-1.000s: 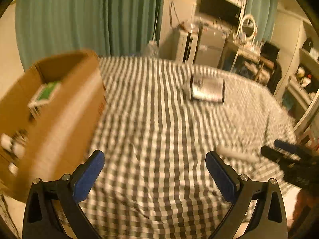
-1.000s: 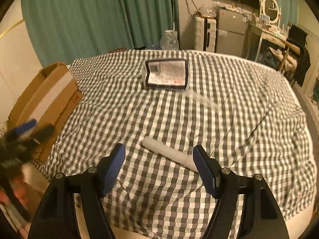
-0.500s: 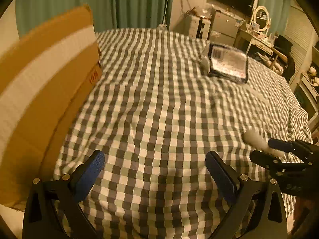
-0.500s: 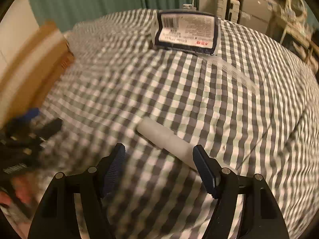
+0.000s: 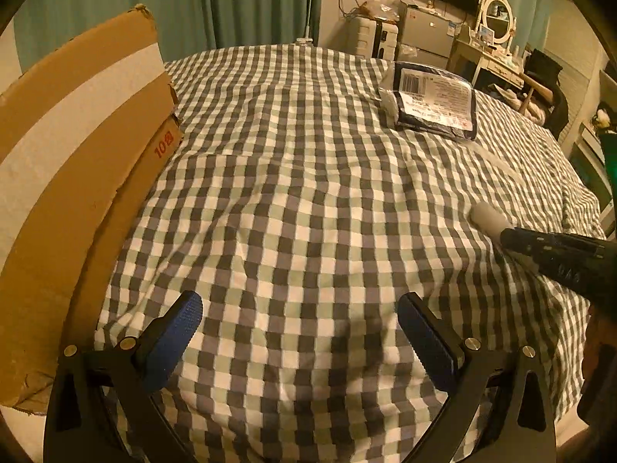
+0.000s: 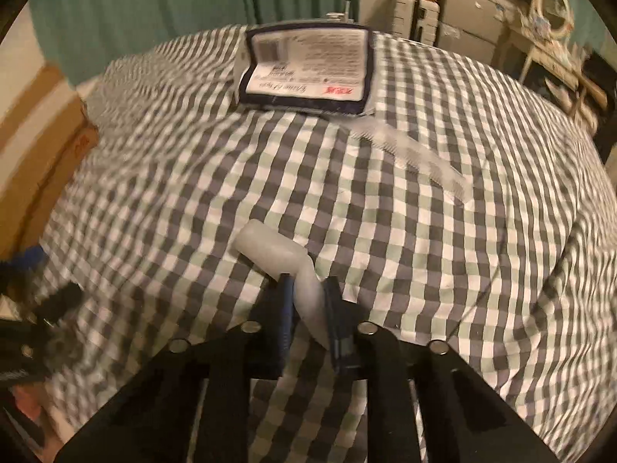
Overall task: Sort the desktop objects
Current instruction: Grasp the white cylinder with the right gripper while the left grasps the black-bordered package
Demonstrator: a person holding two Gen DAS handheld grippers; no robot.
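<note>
White and soft-looking, a plastic tube [image 6: 304, 289] sits pinched between the blue pads of the right gripper [image 6: 308, 293], whose jaws have closed almost fully on its near half; the far end of the tube [image 5: 488, 220] sticks out past the fingertips and lies against the checked cloth [image 6: 385, 231]. Half a second ago those jaws stood wide apart on either side of the tube, so they have shut on it since then. The left gripper [image 5: 299, 332] is spread wide with nothing between its blue pads [image 5: 173, 339], and it hangs over bare cloth near the front edge, as it did in the earlier frames.

Beyond the tube a clear comb [image 6: 412, 158] lies at a slant on the cloth, well apart from the gripper. Just past the comb's far end rests a flat dark-edged packet [image 6: 308, 73] with a white printed label and a barcode. At the left edge of the cloth stands a cardboard box [image 5: 81, 162], its flap raised, with a pale strip of tape along it. Teal curtains [image 5: 239, 4] hang behind.
</note>
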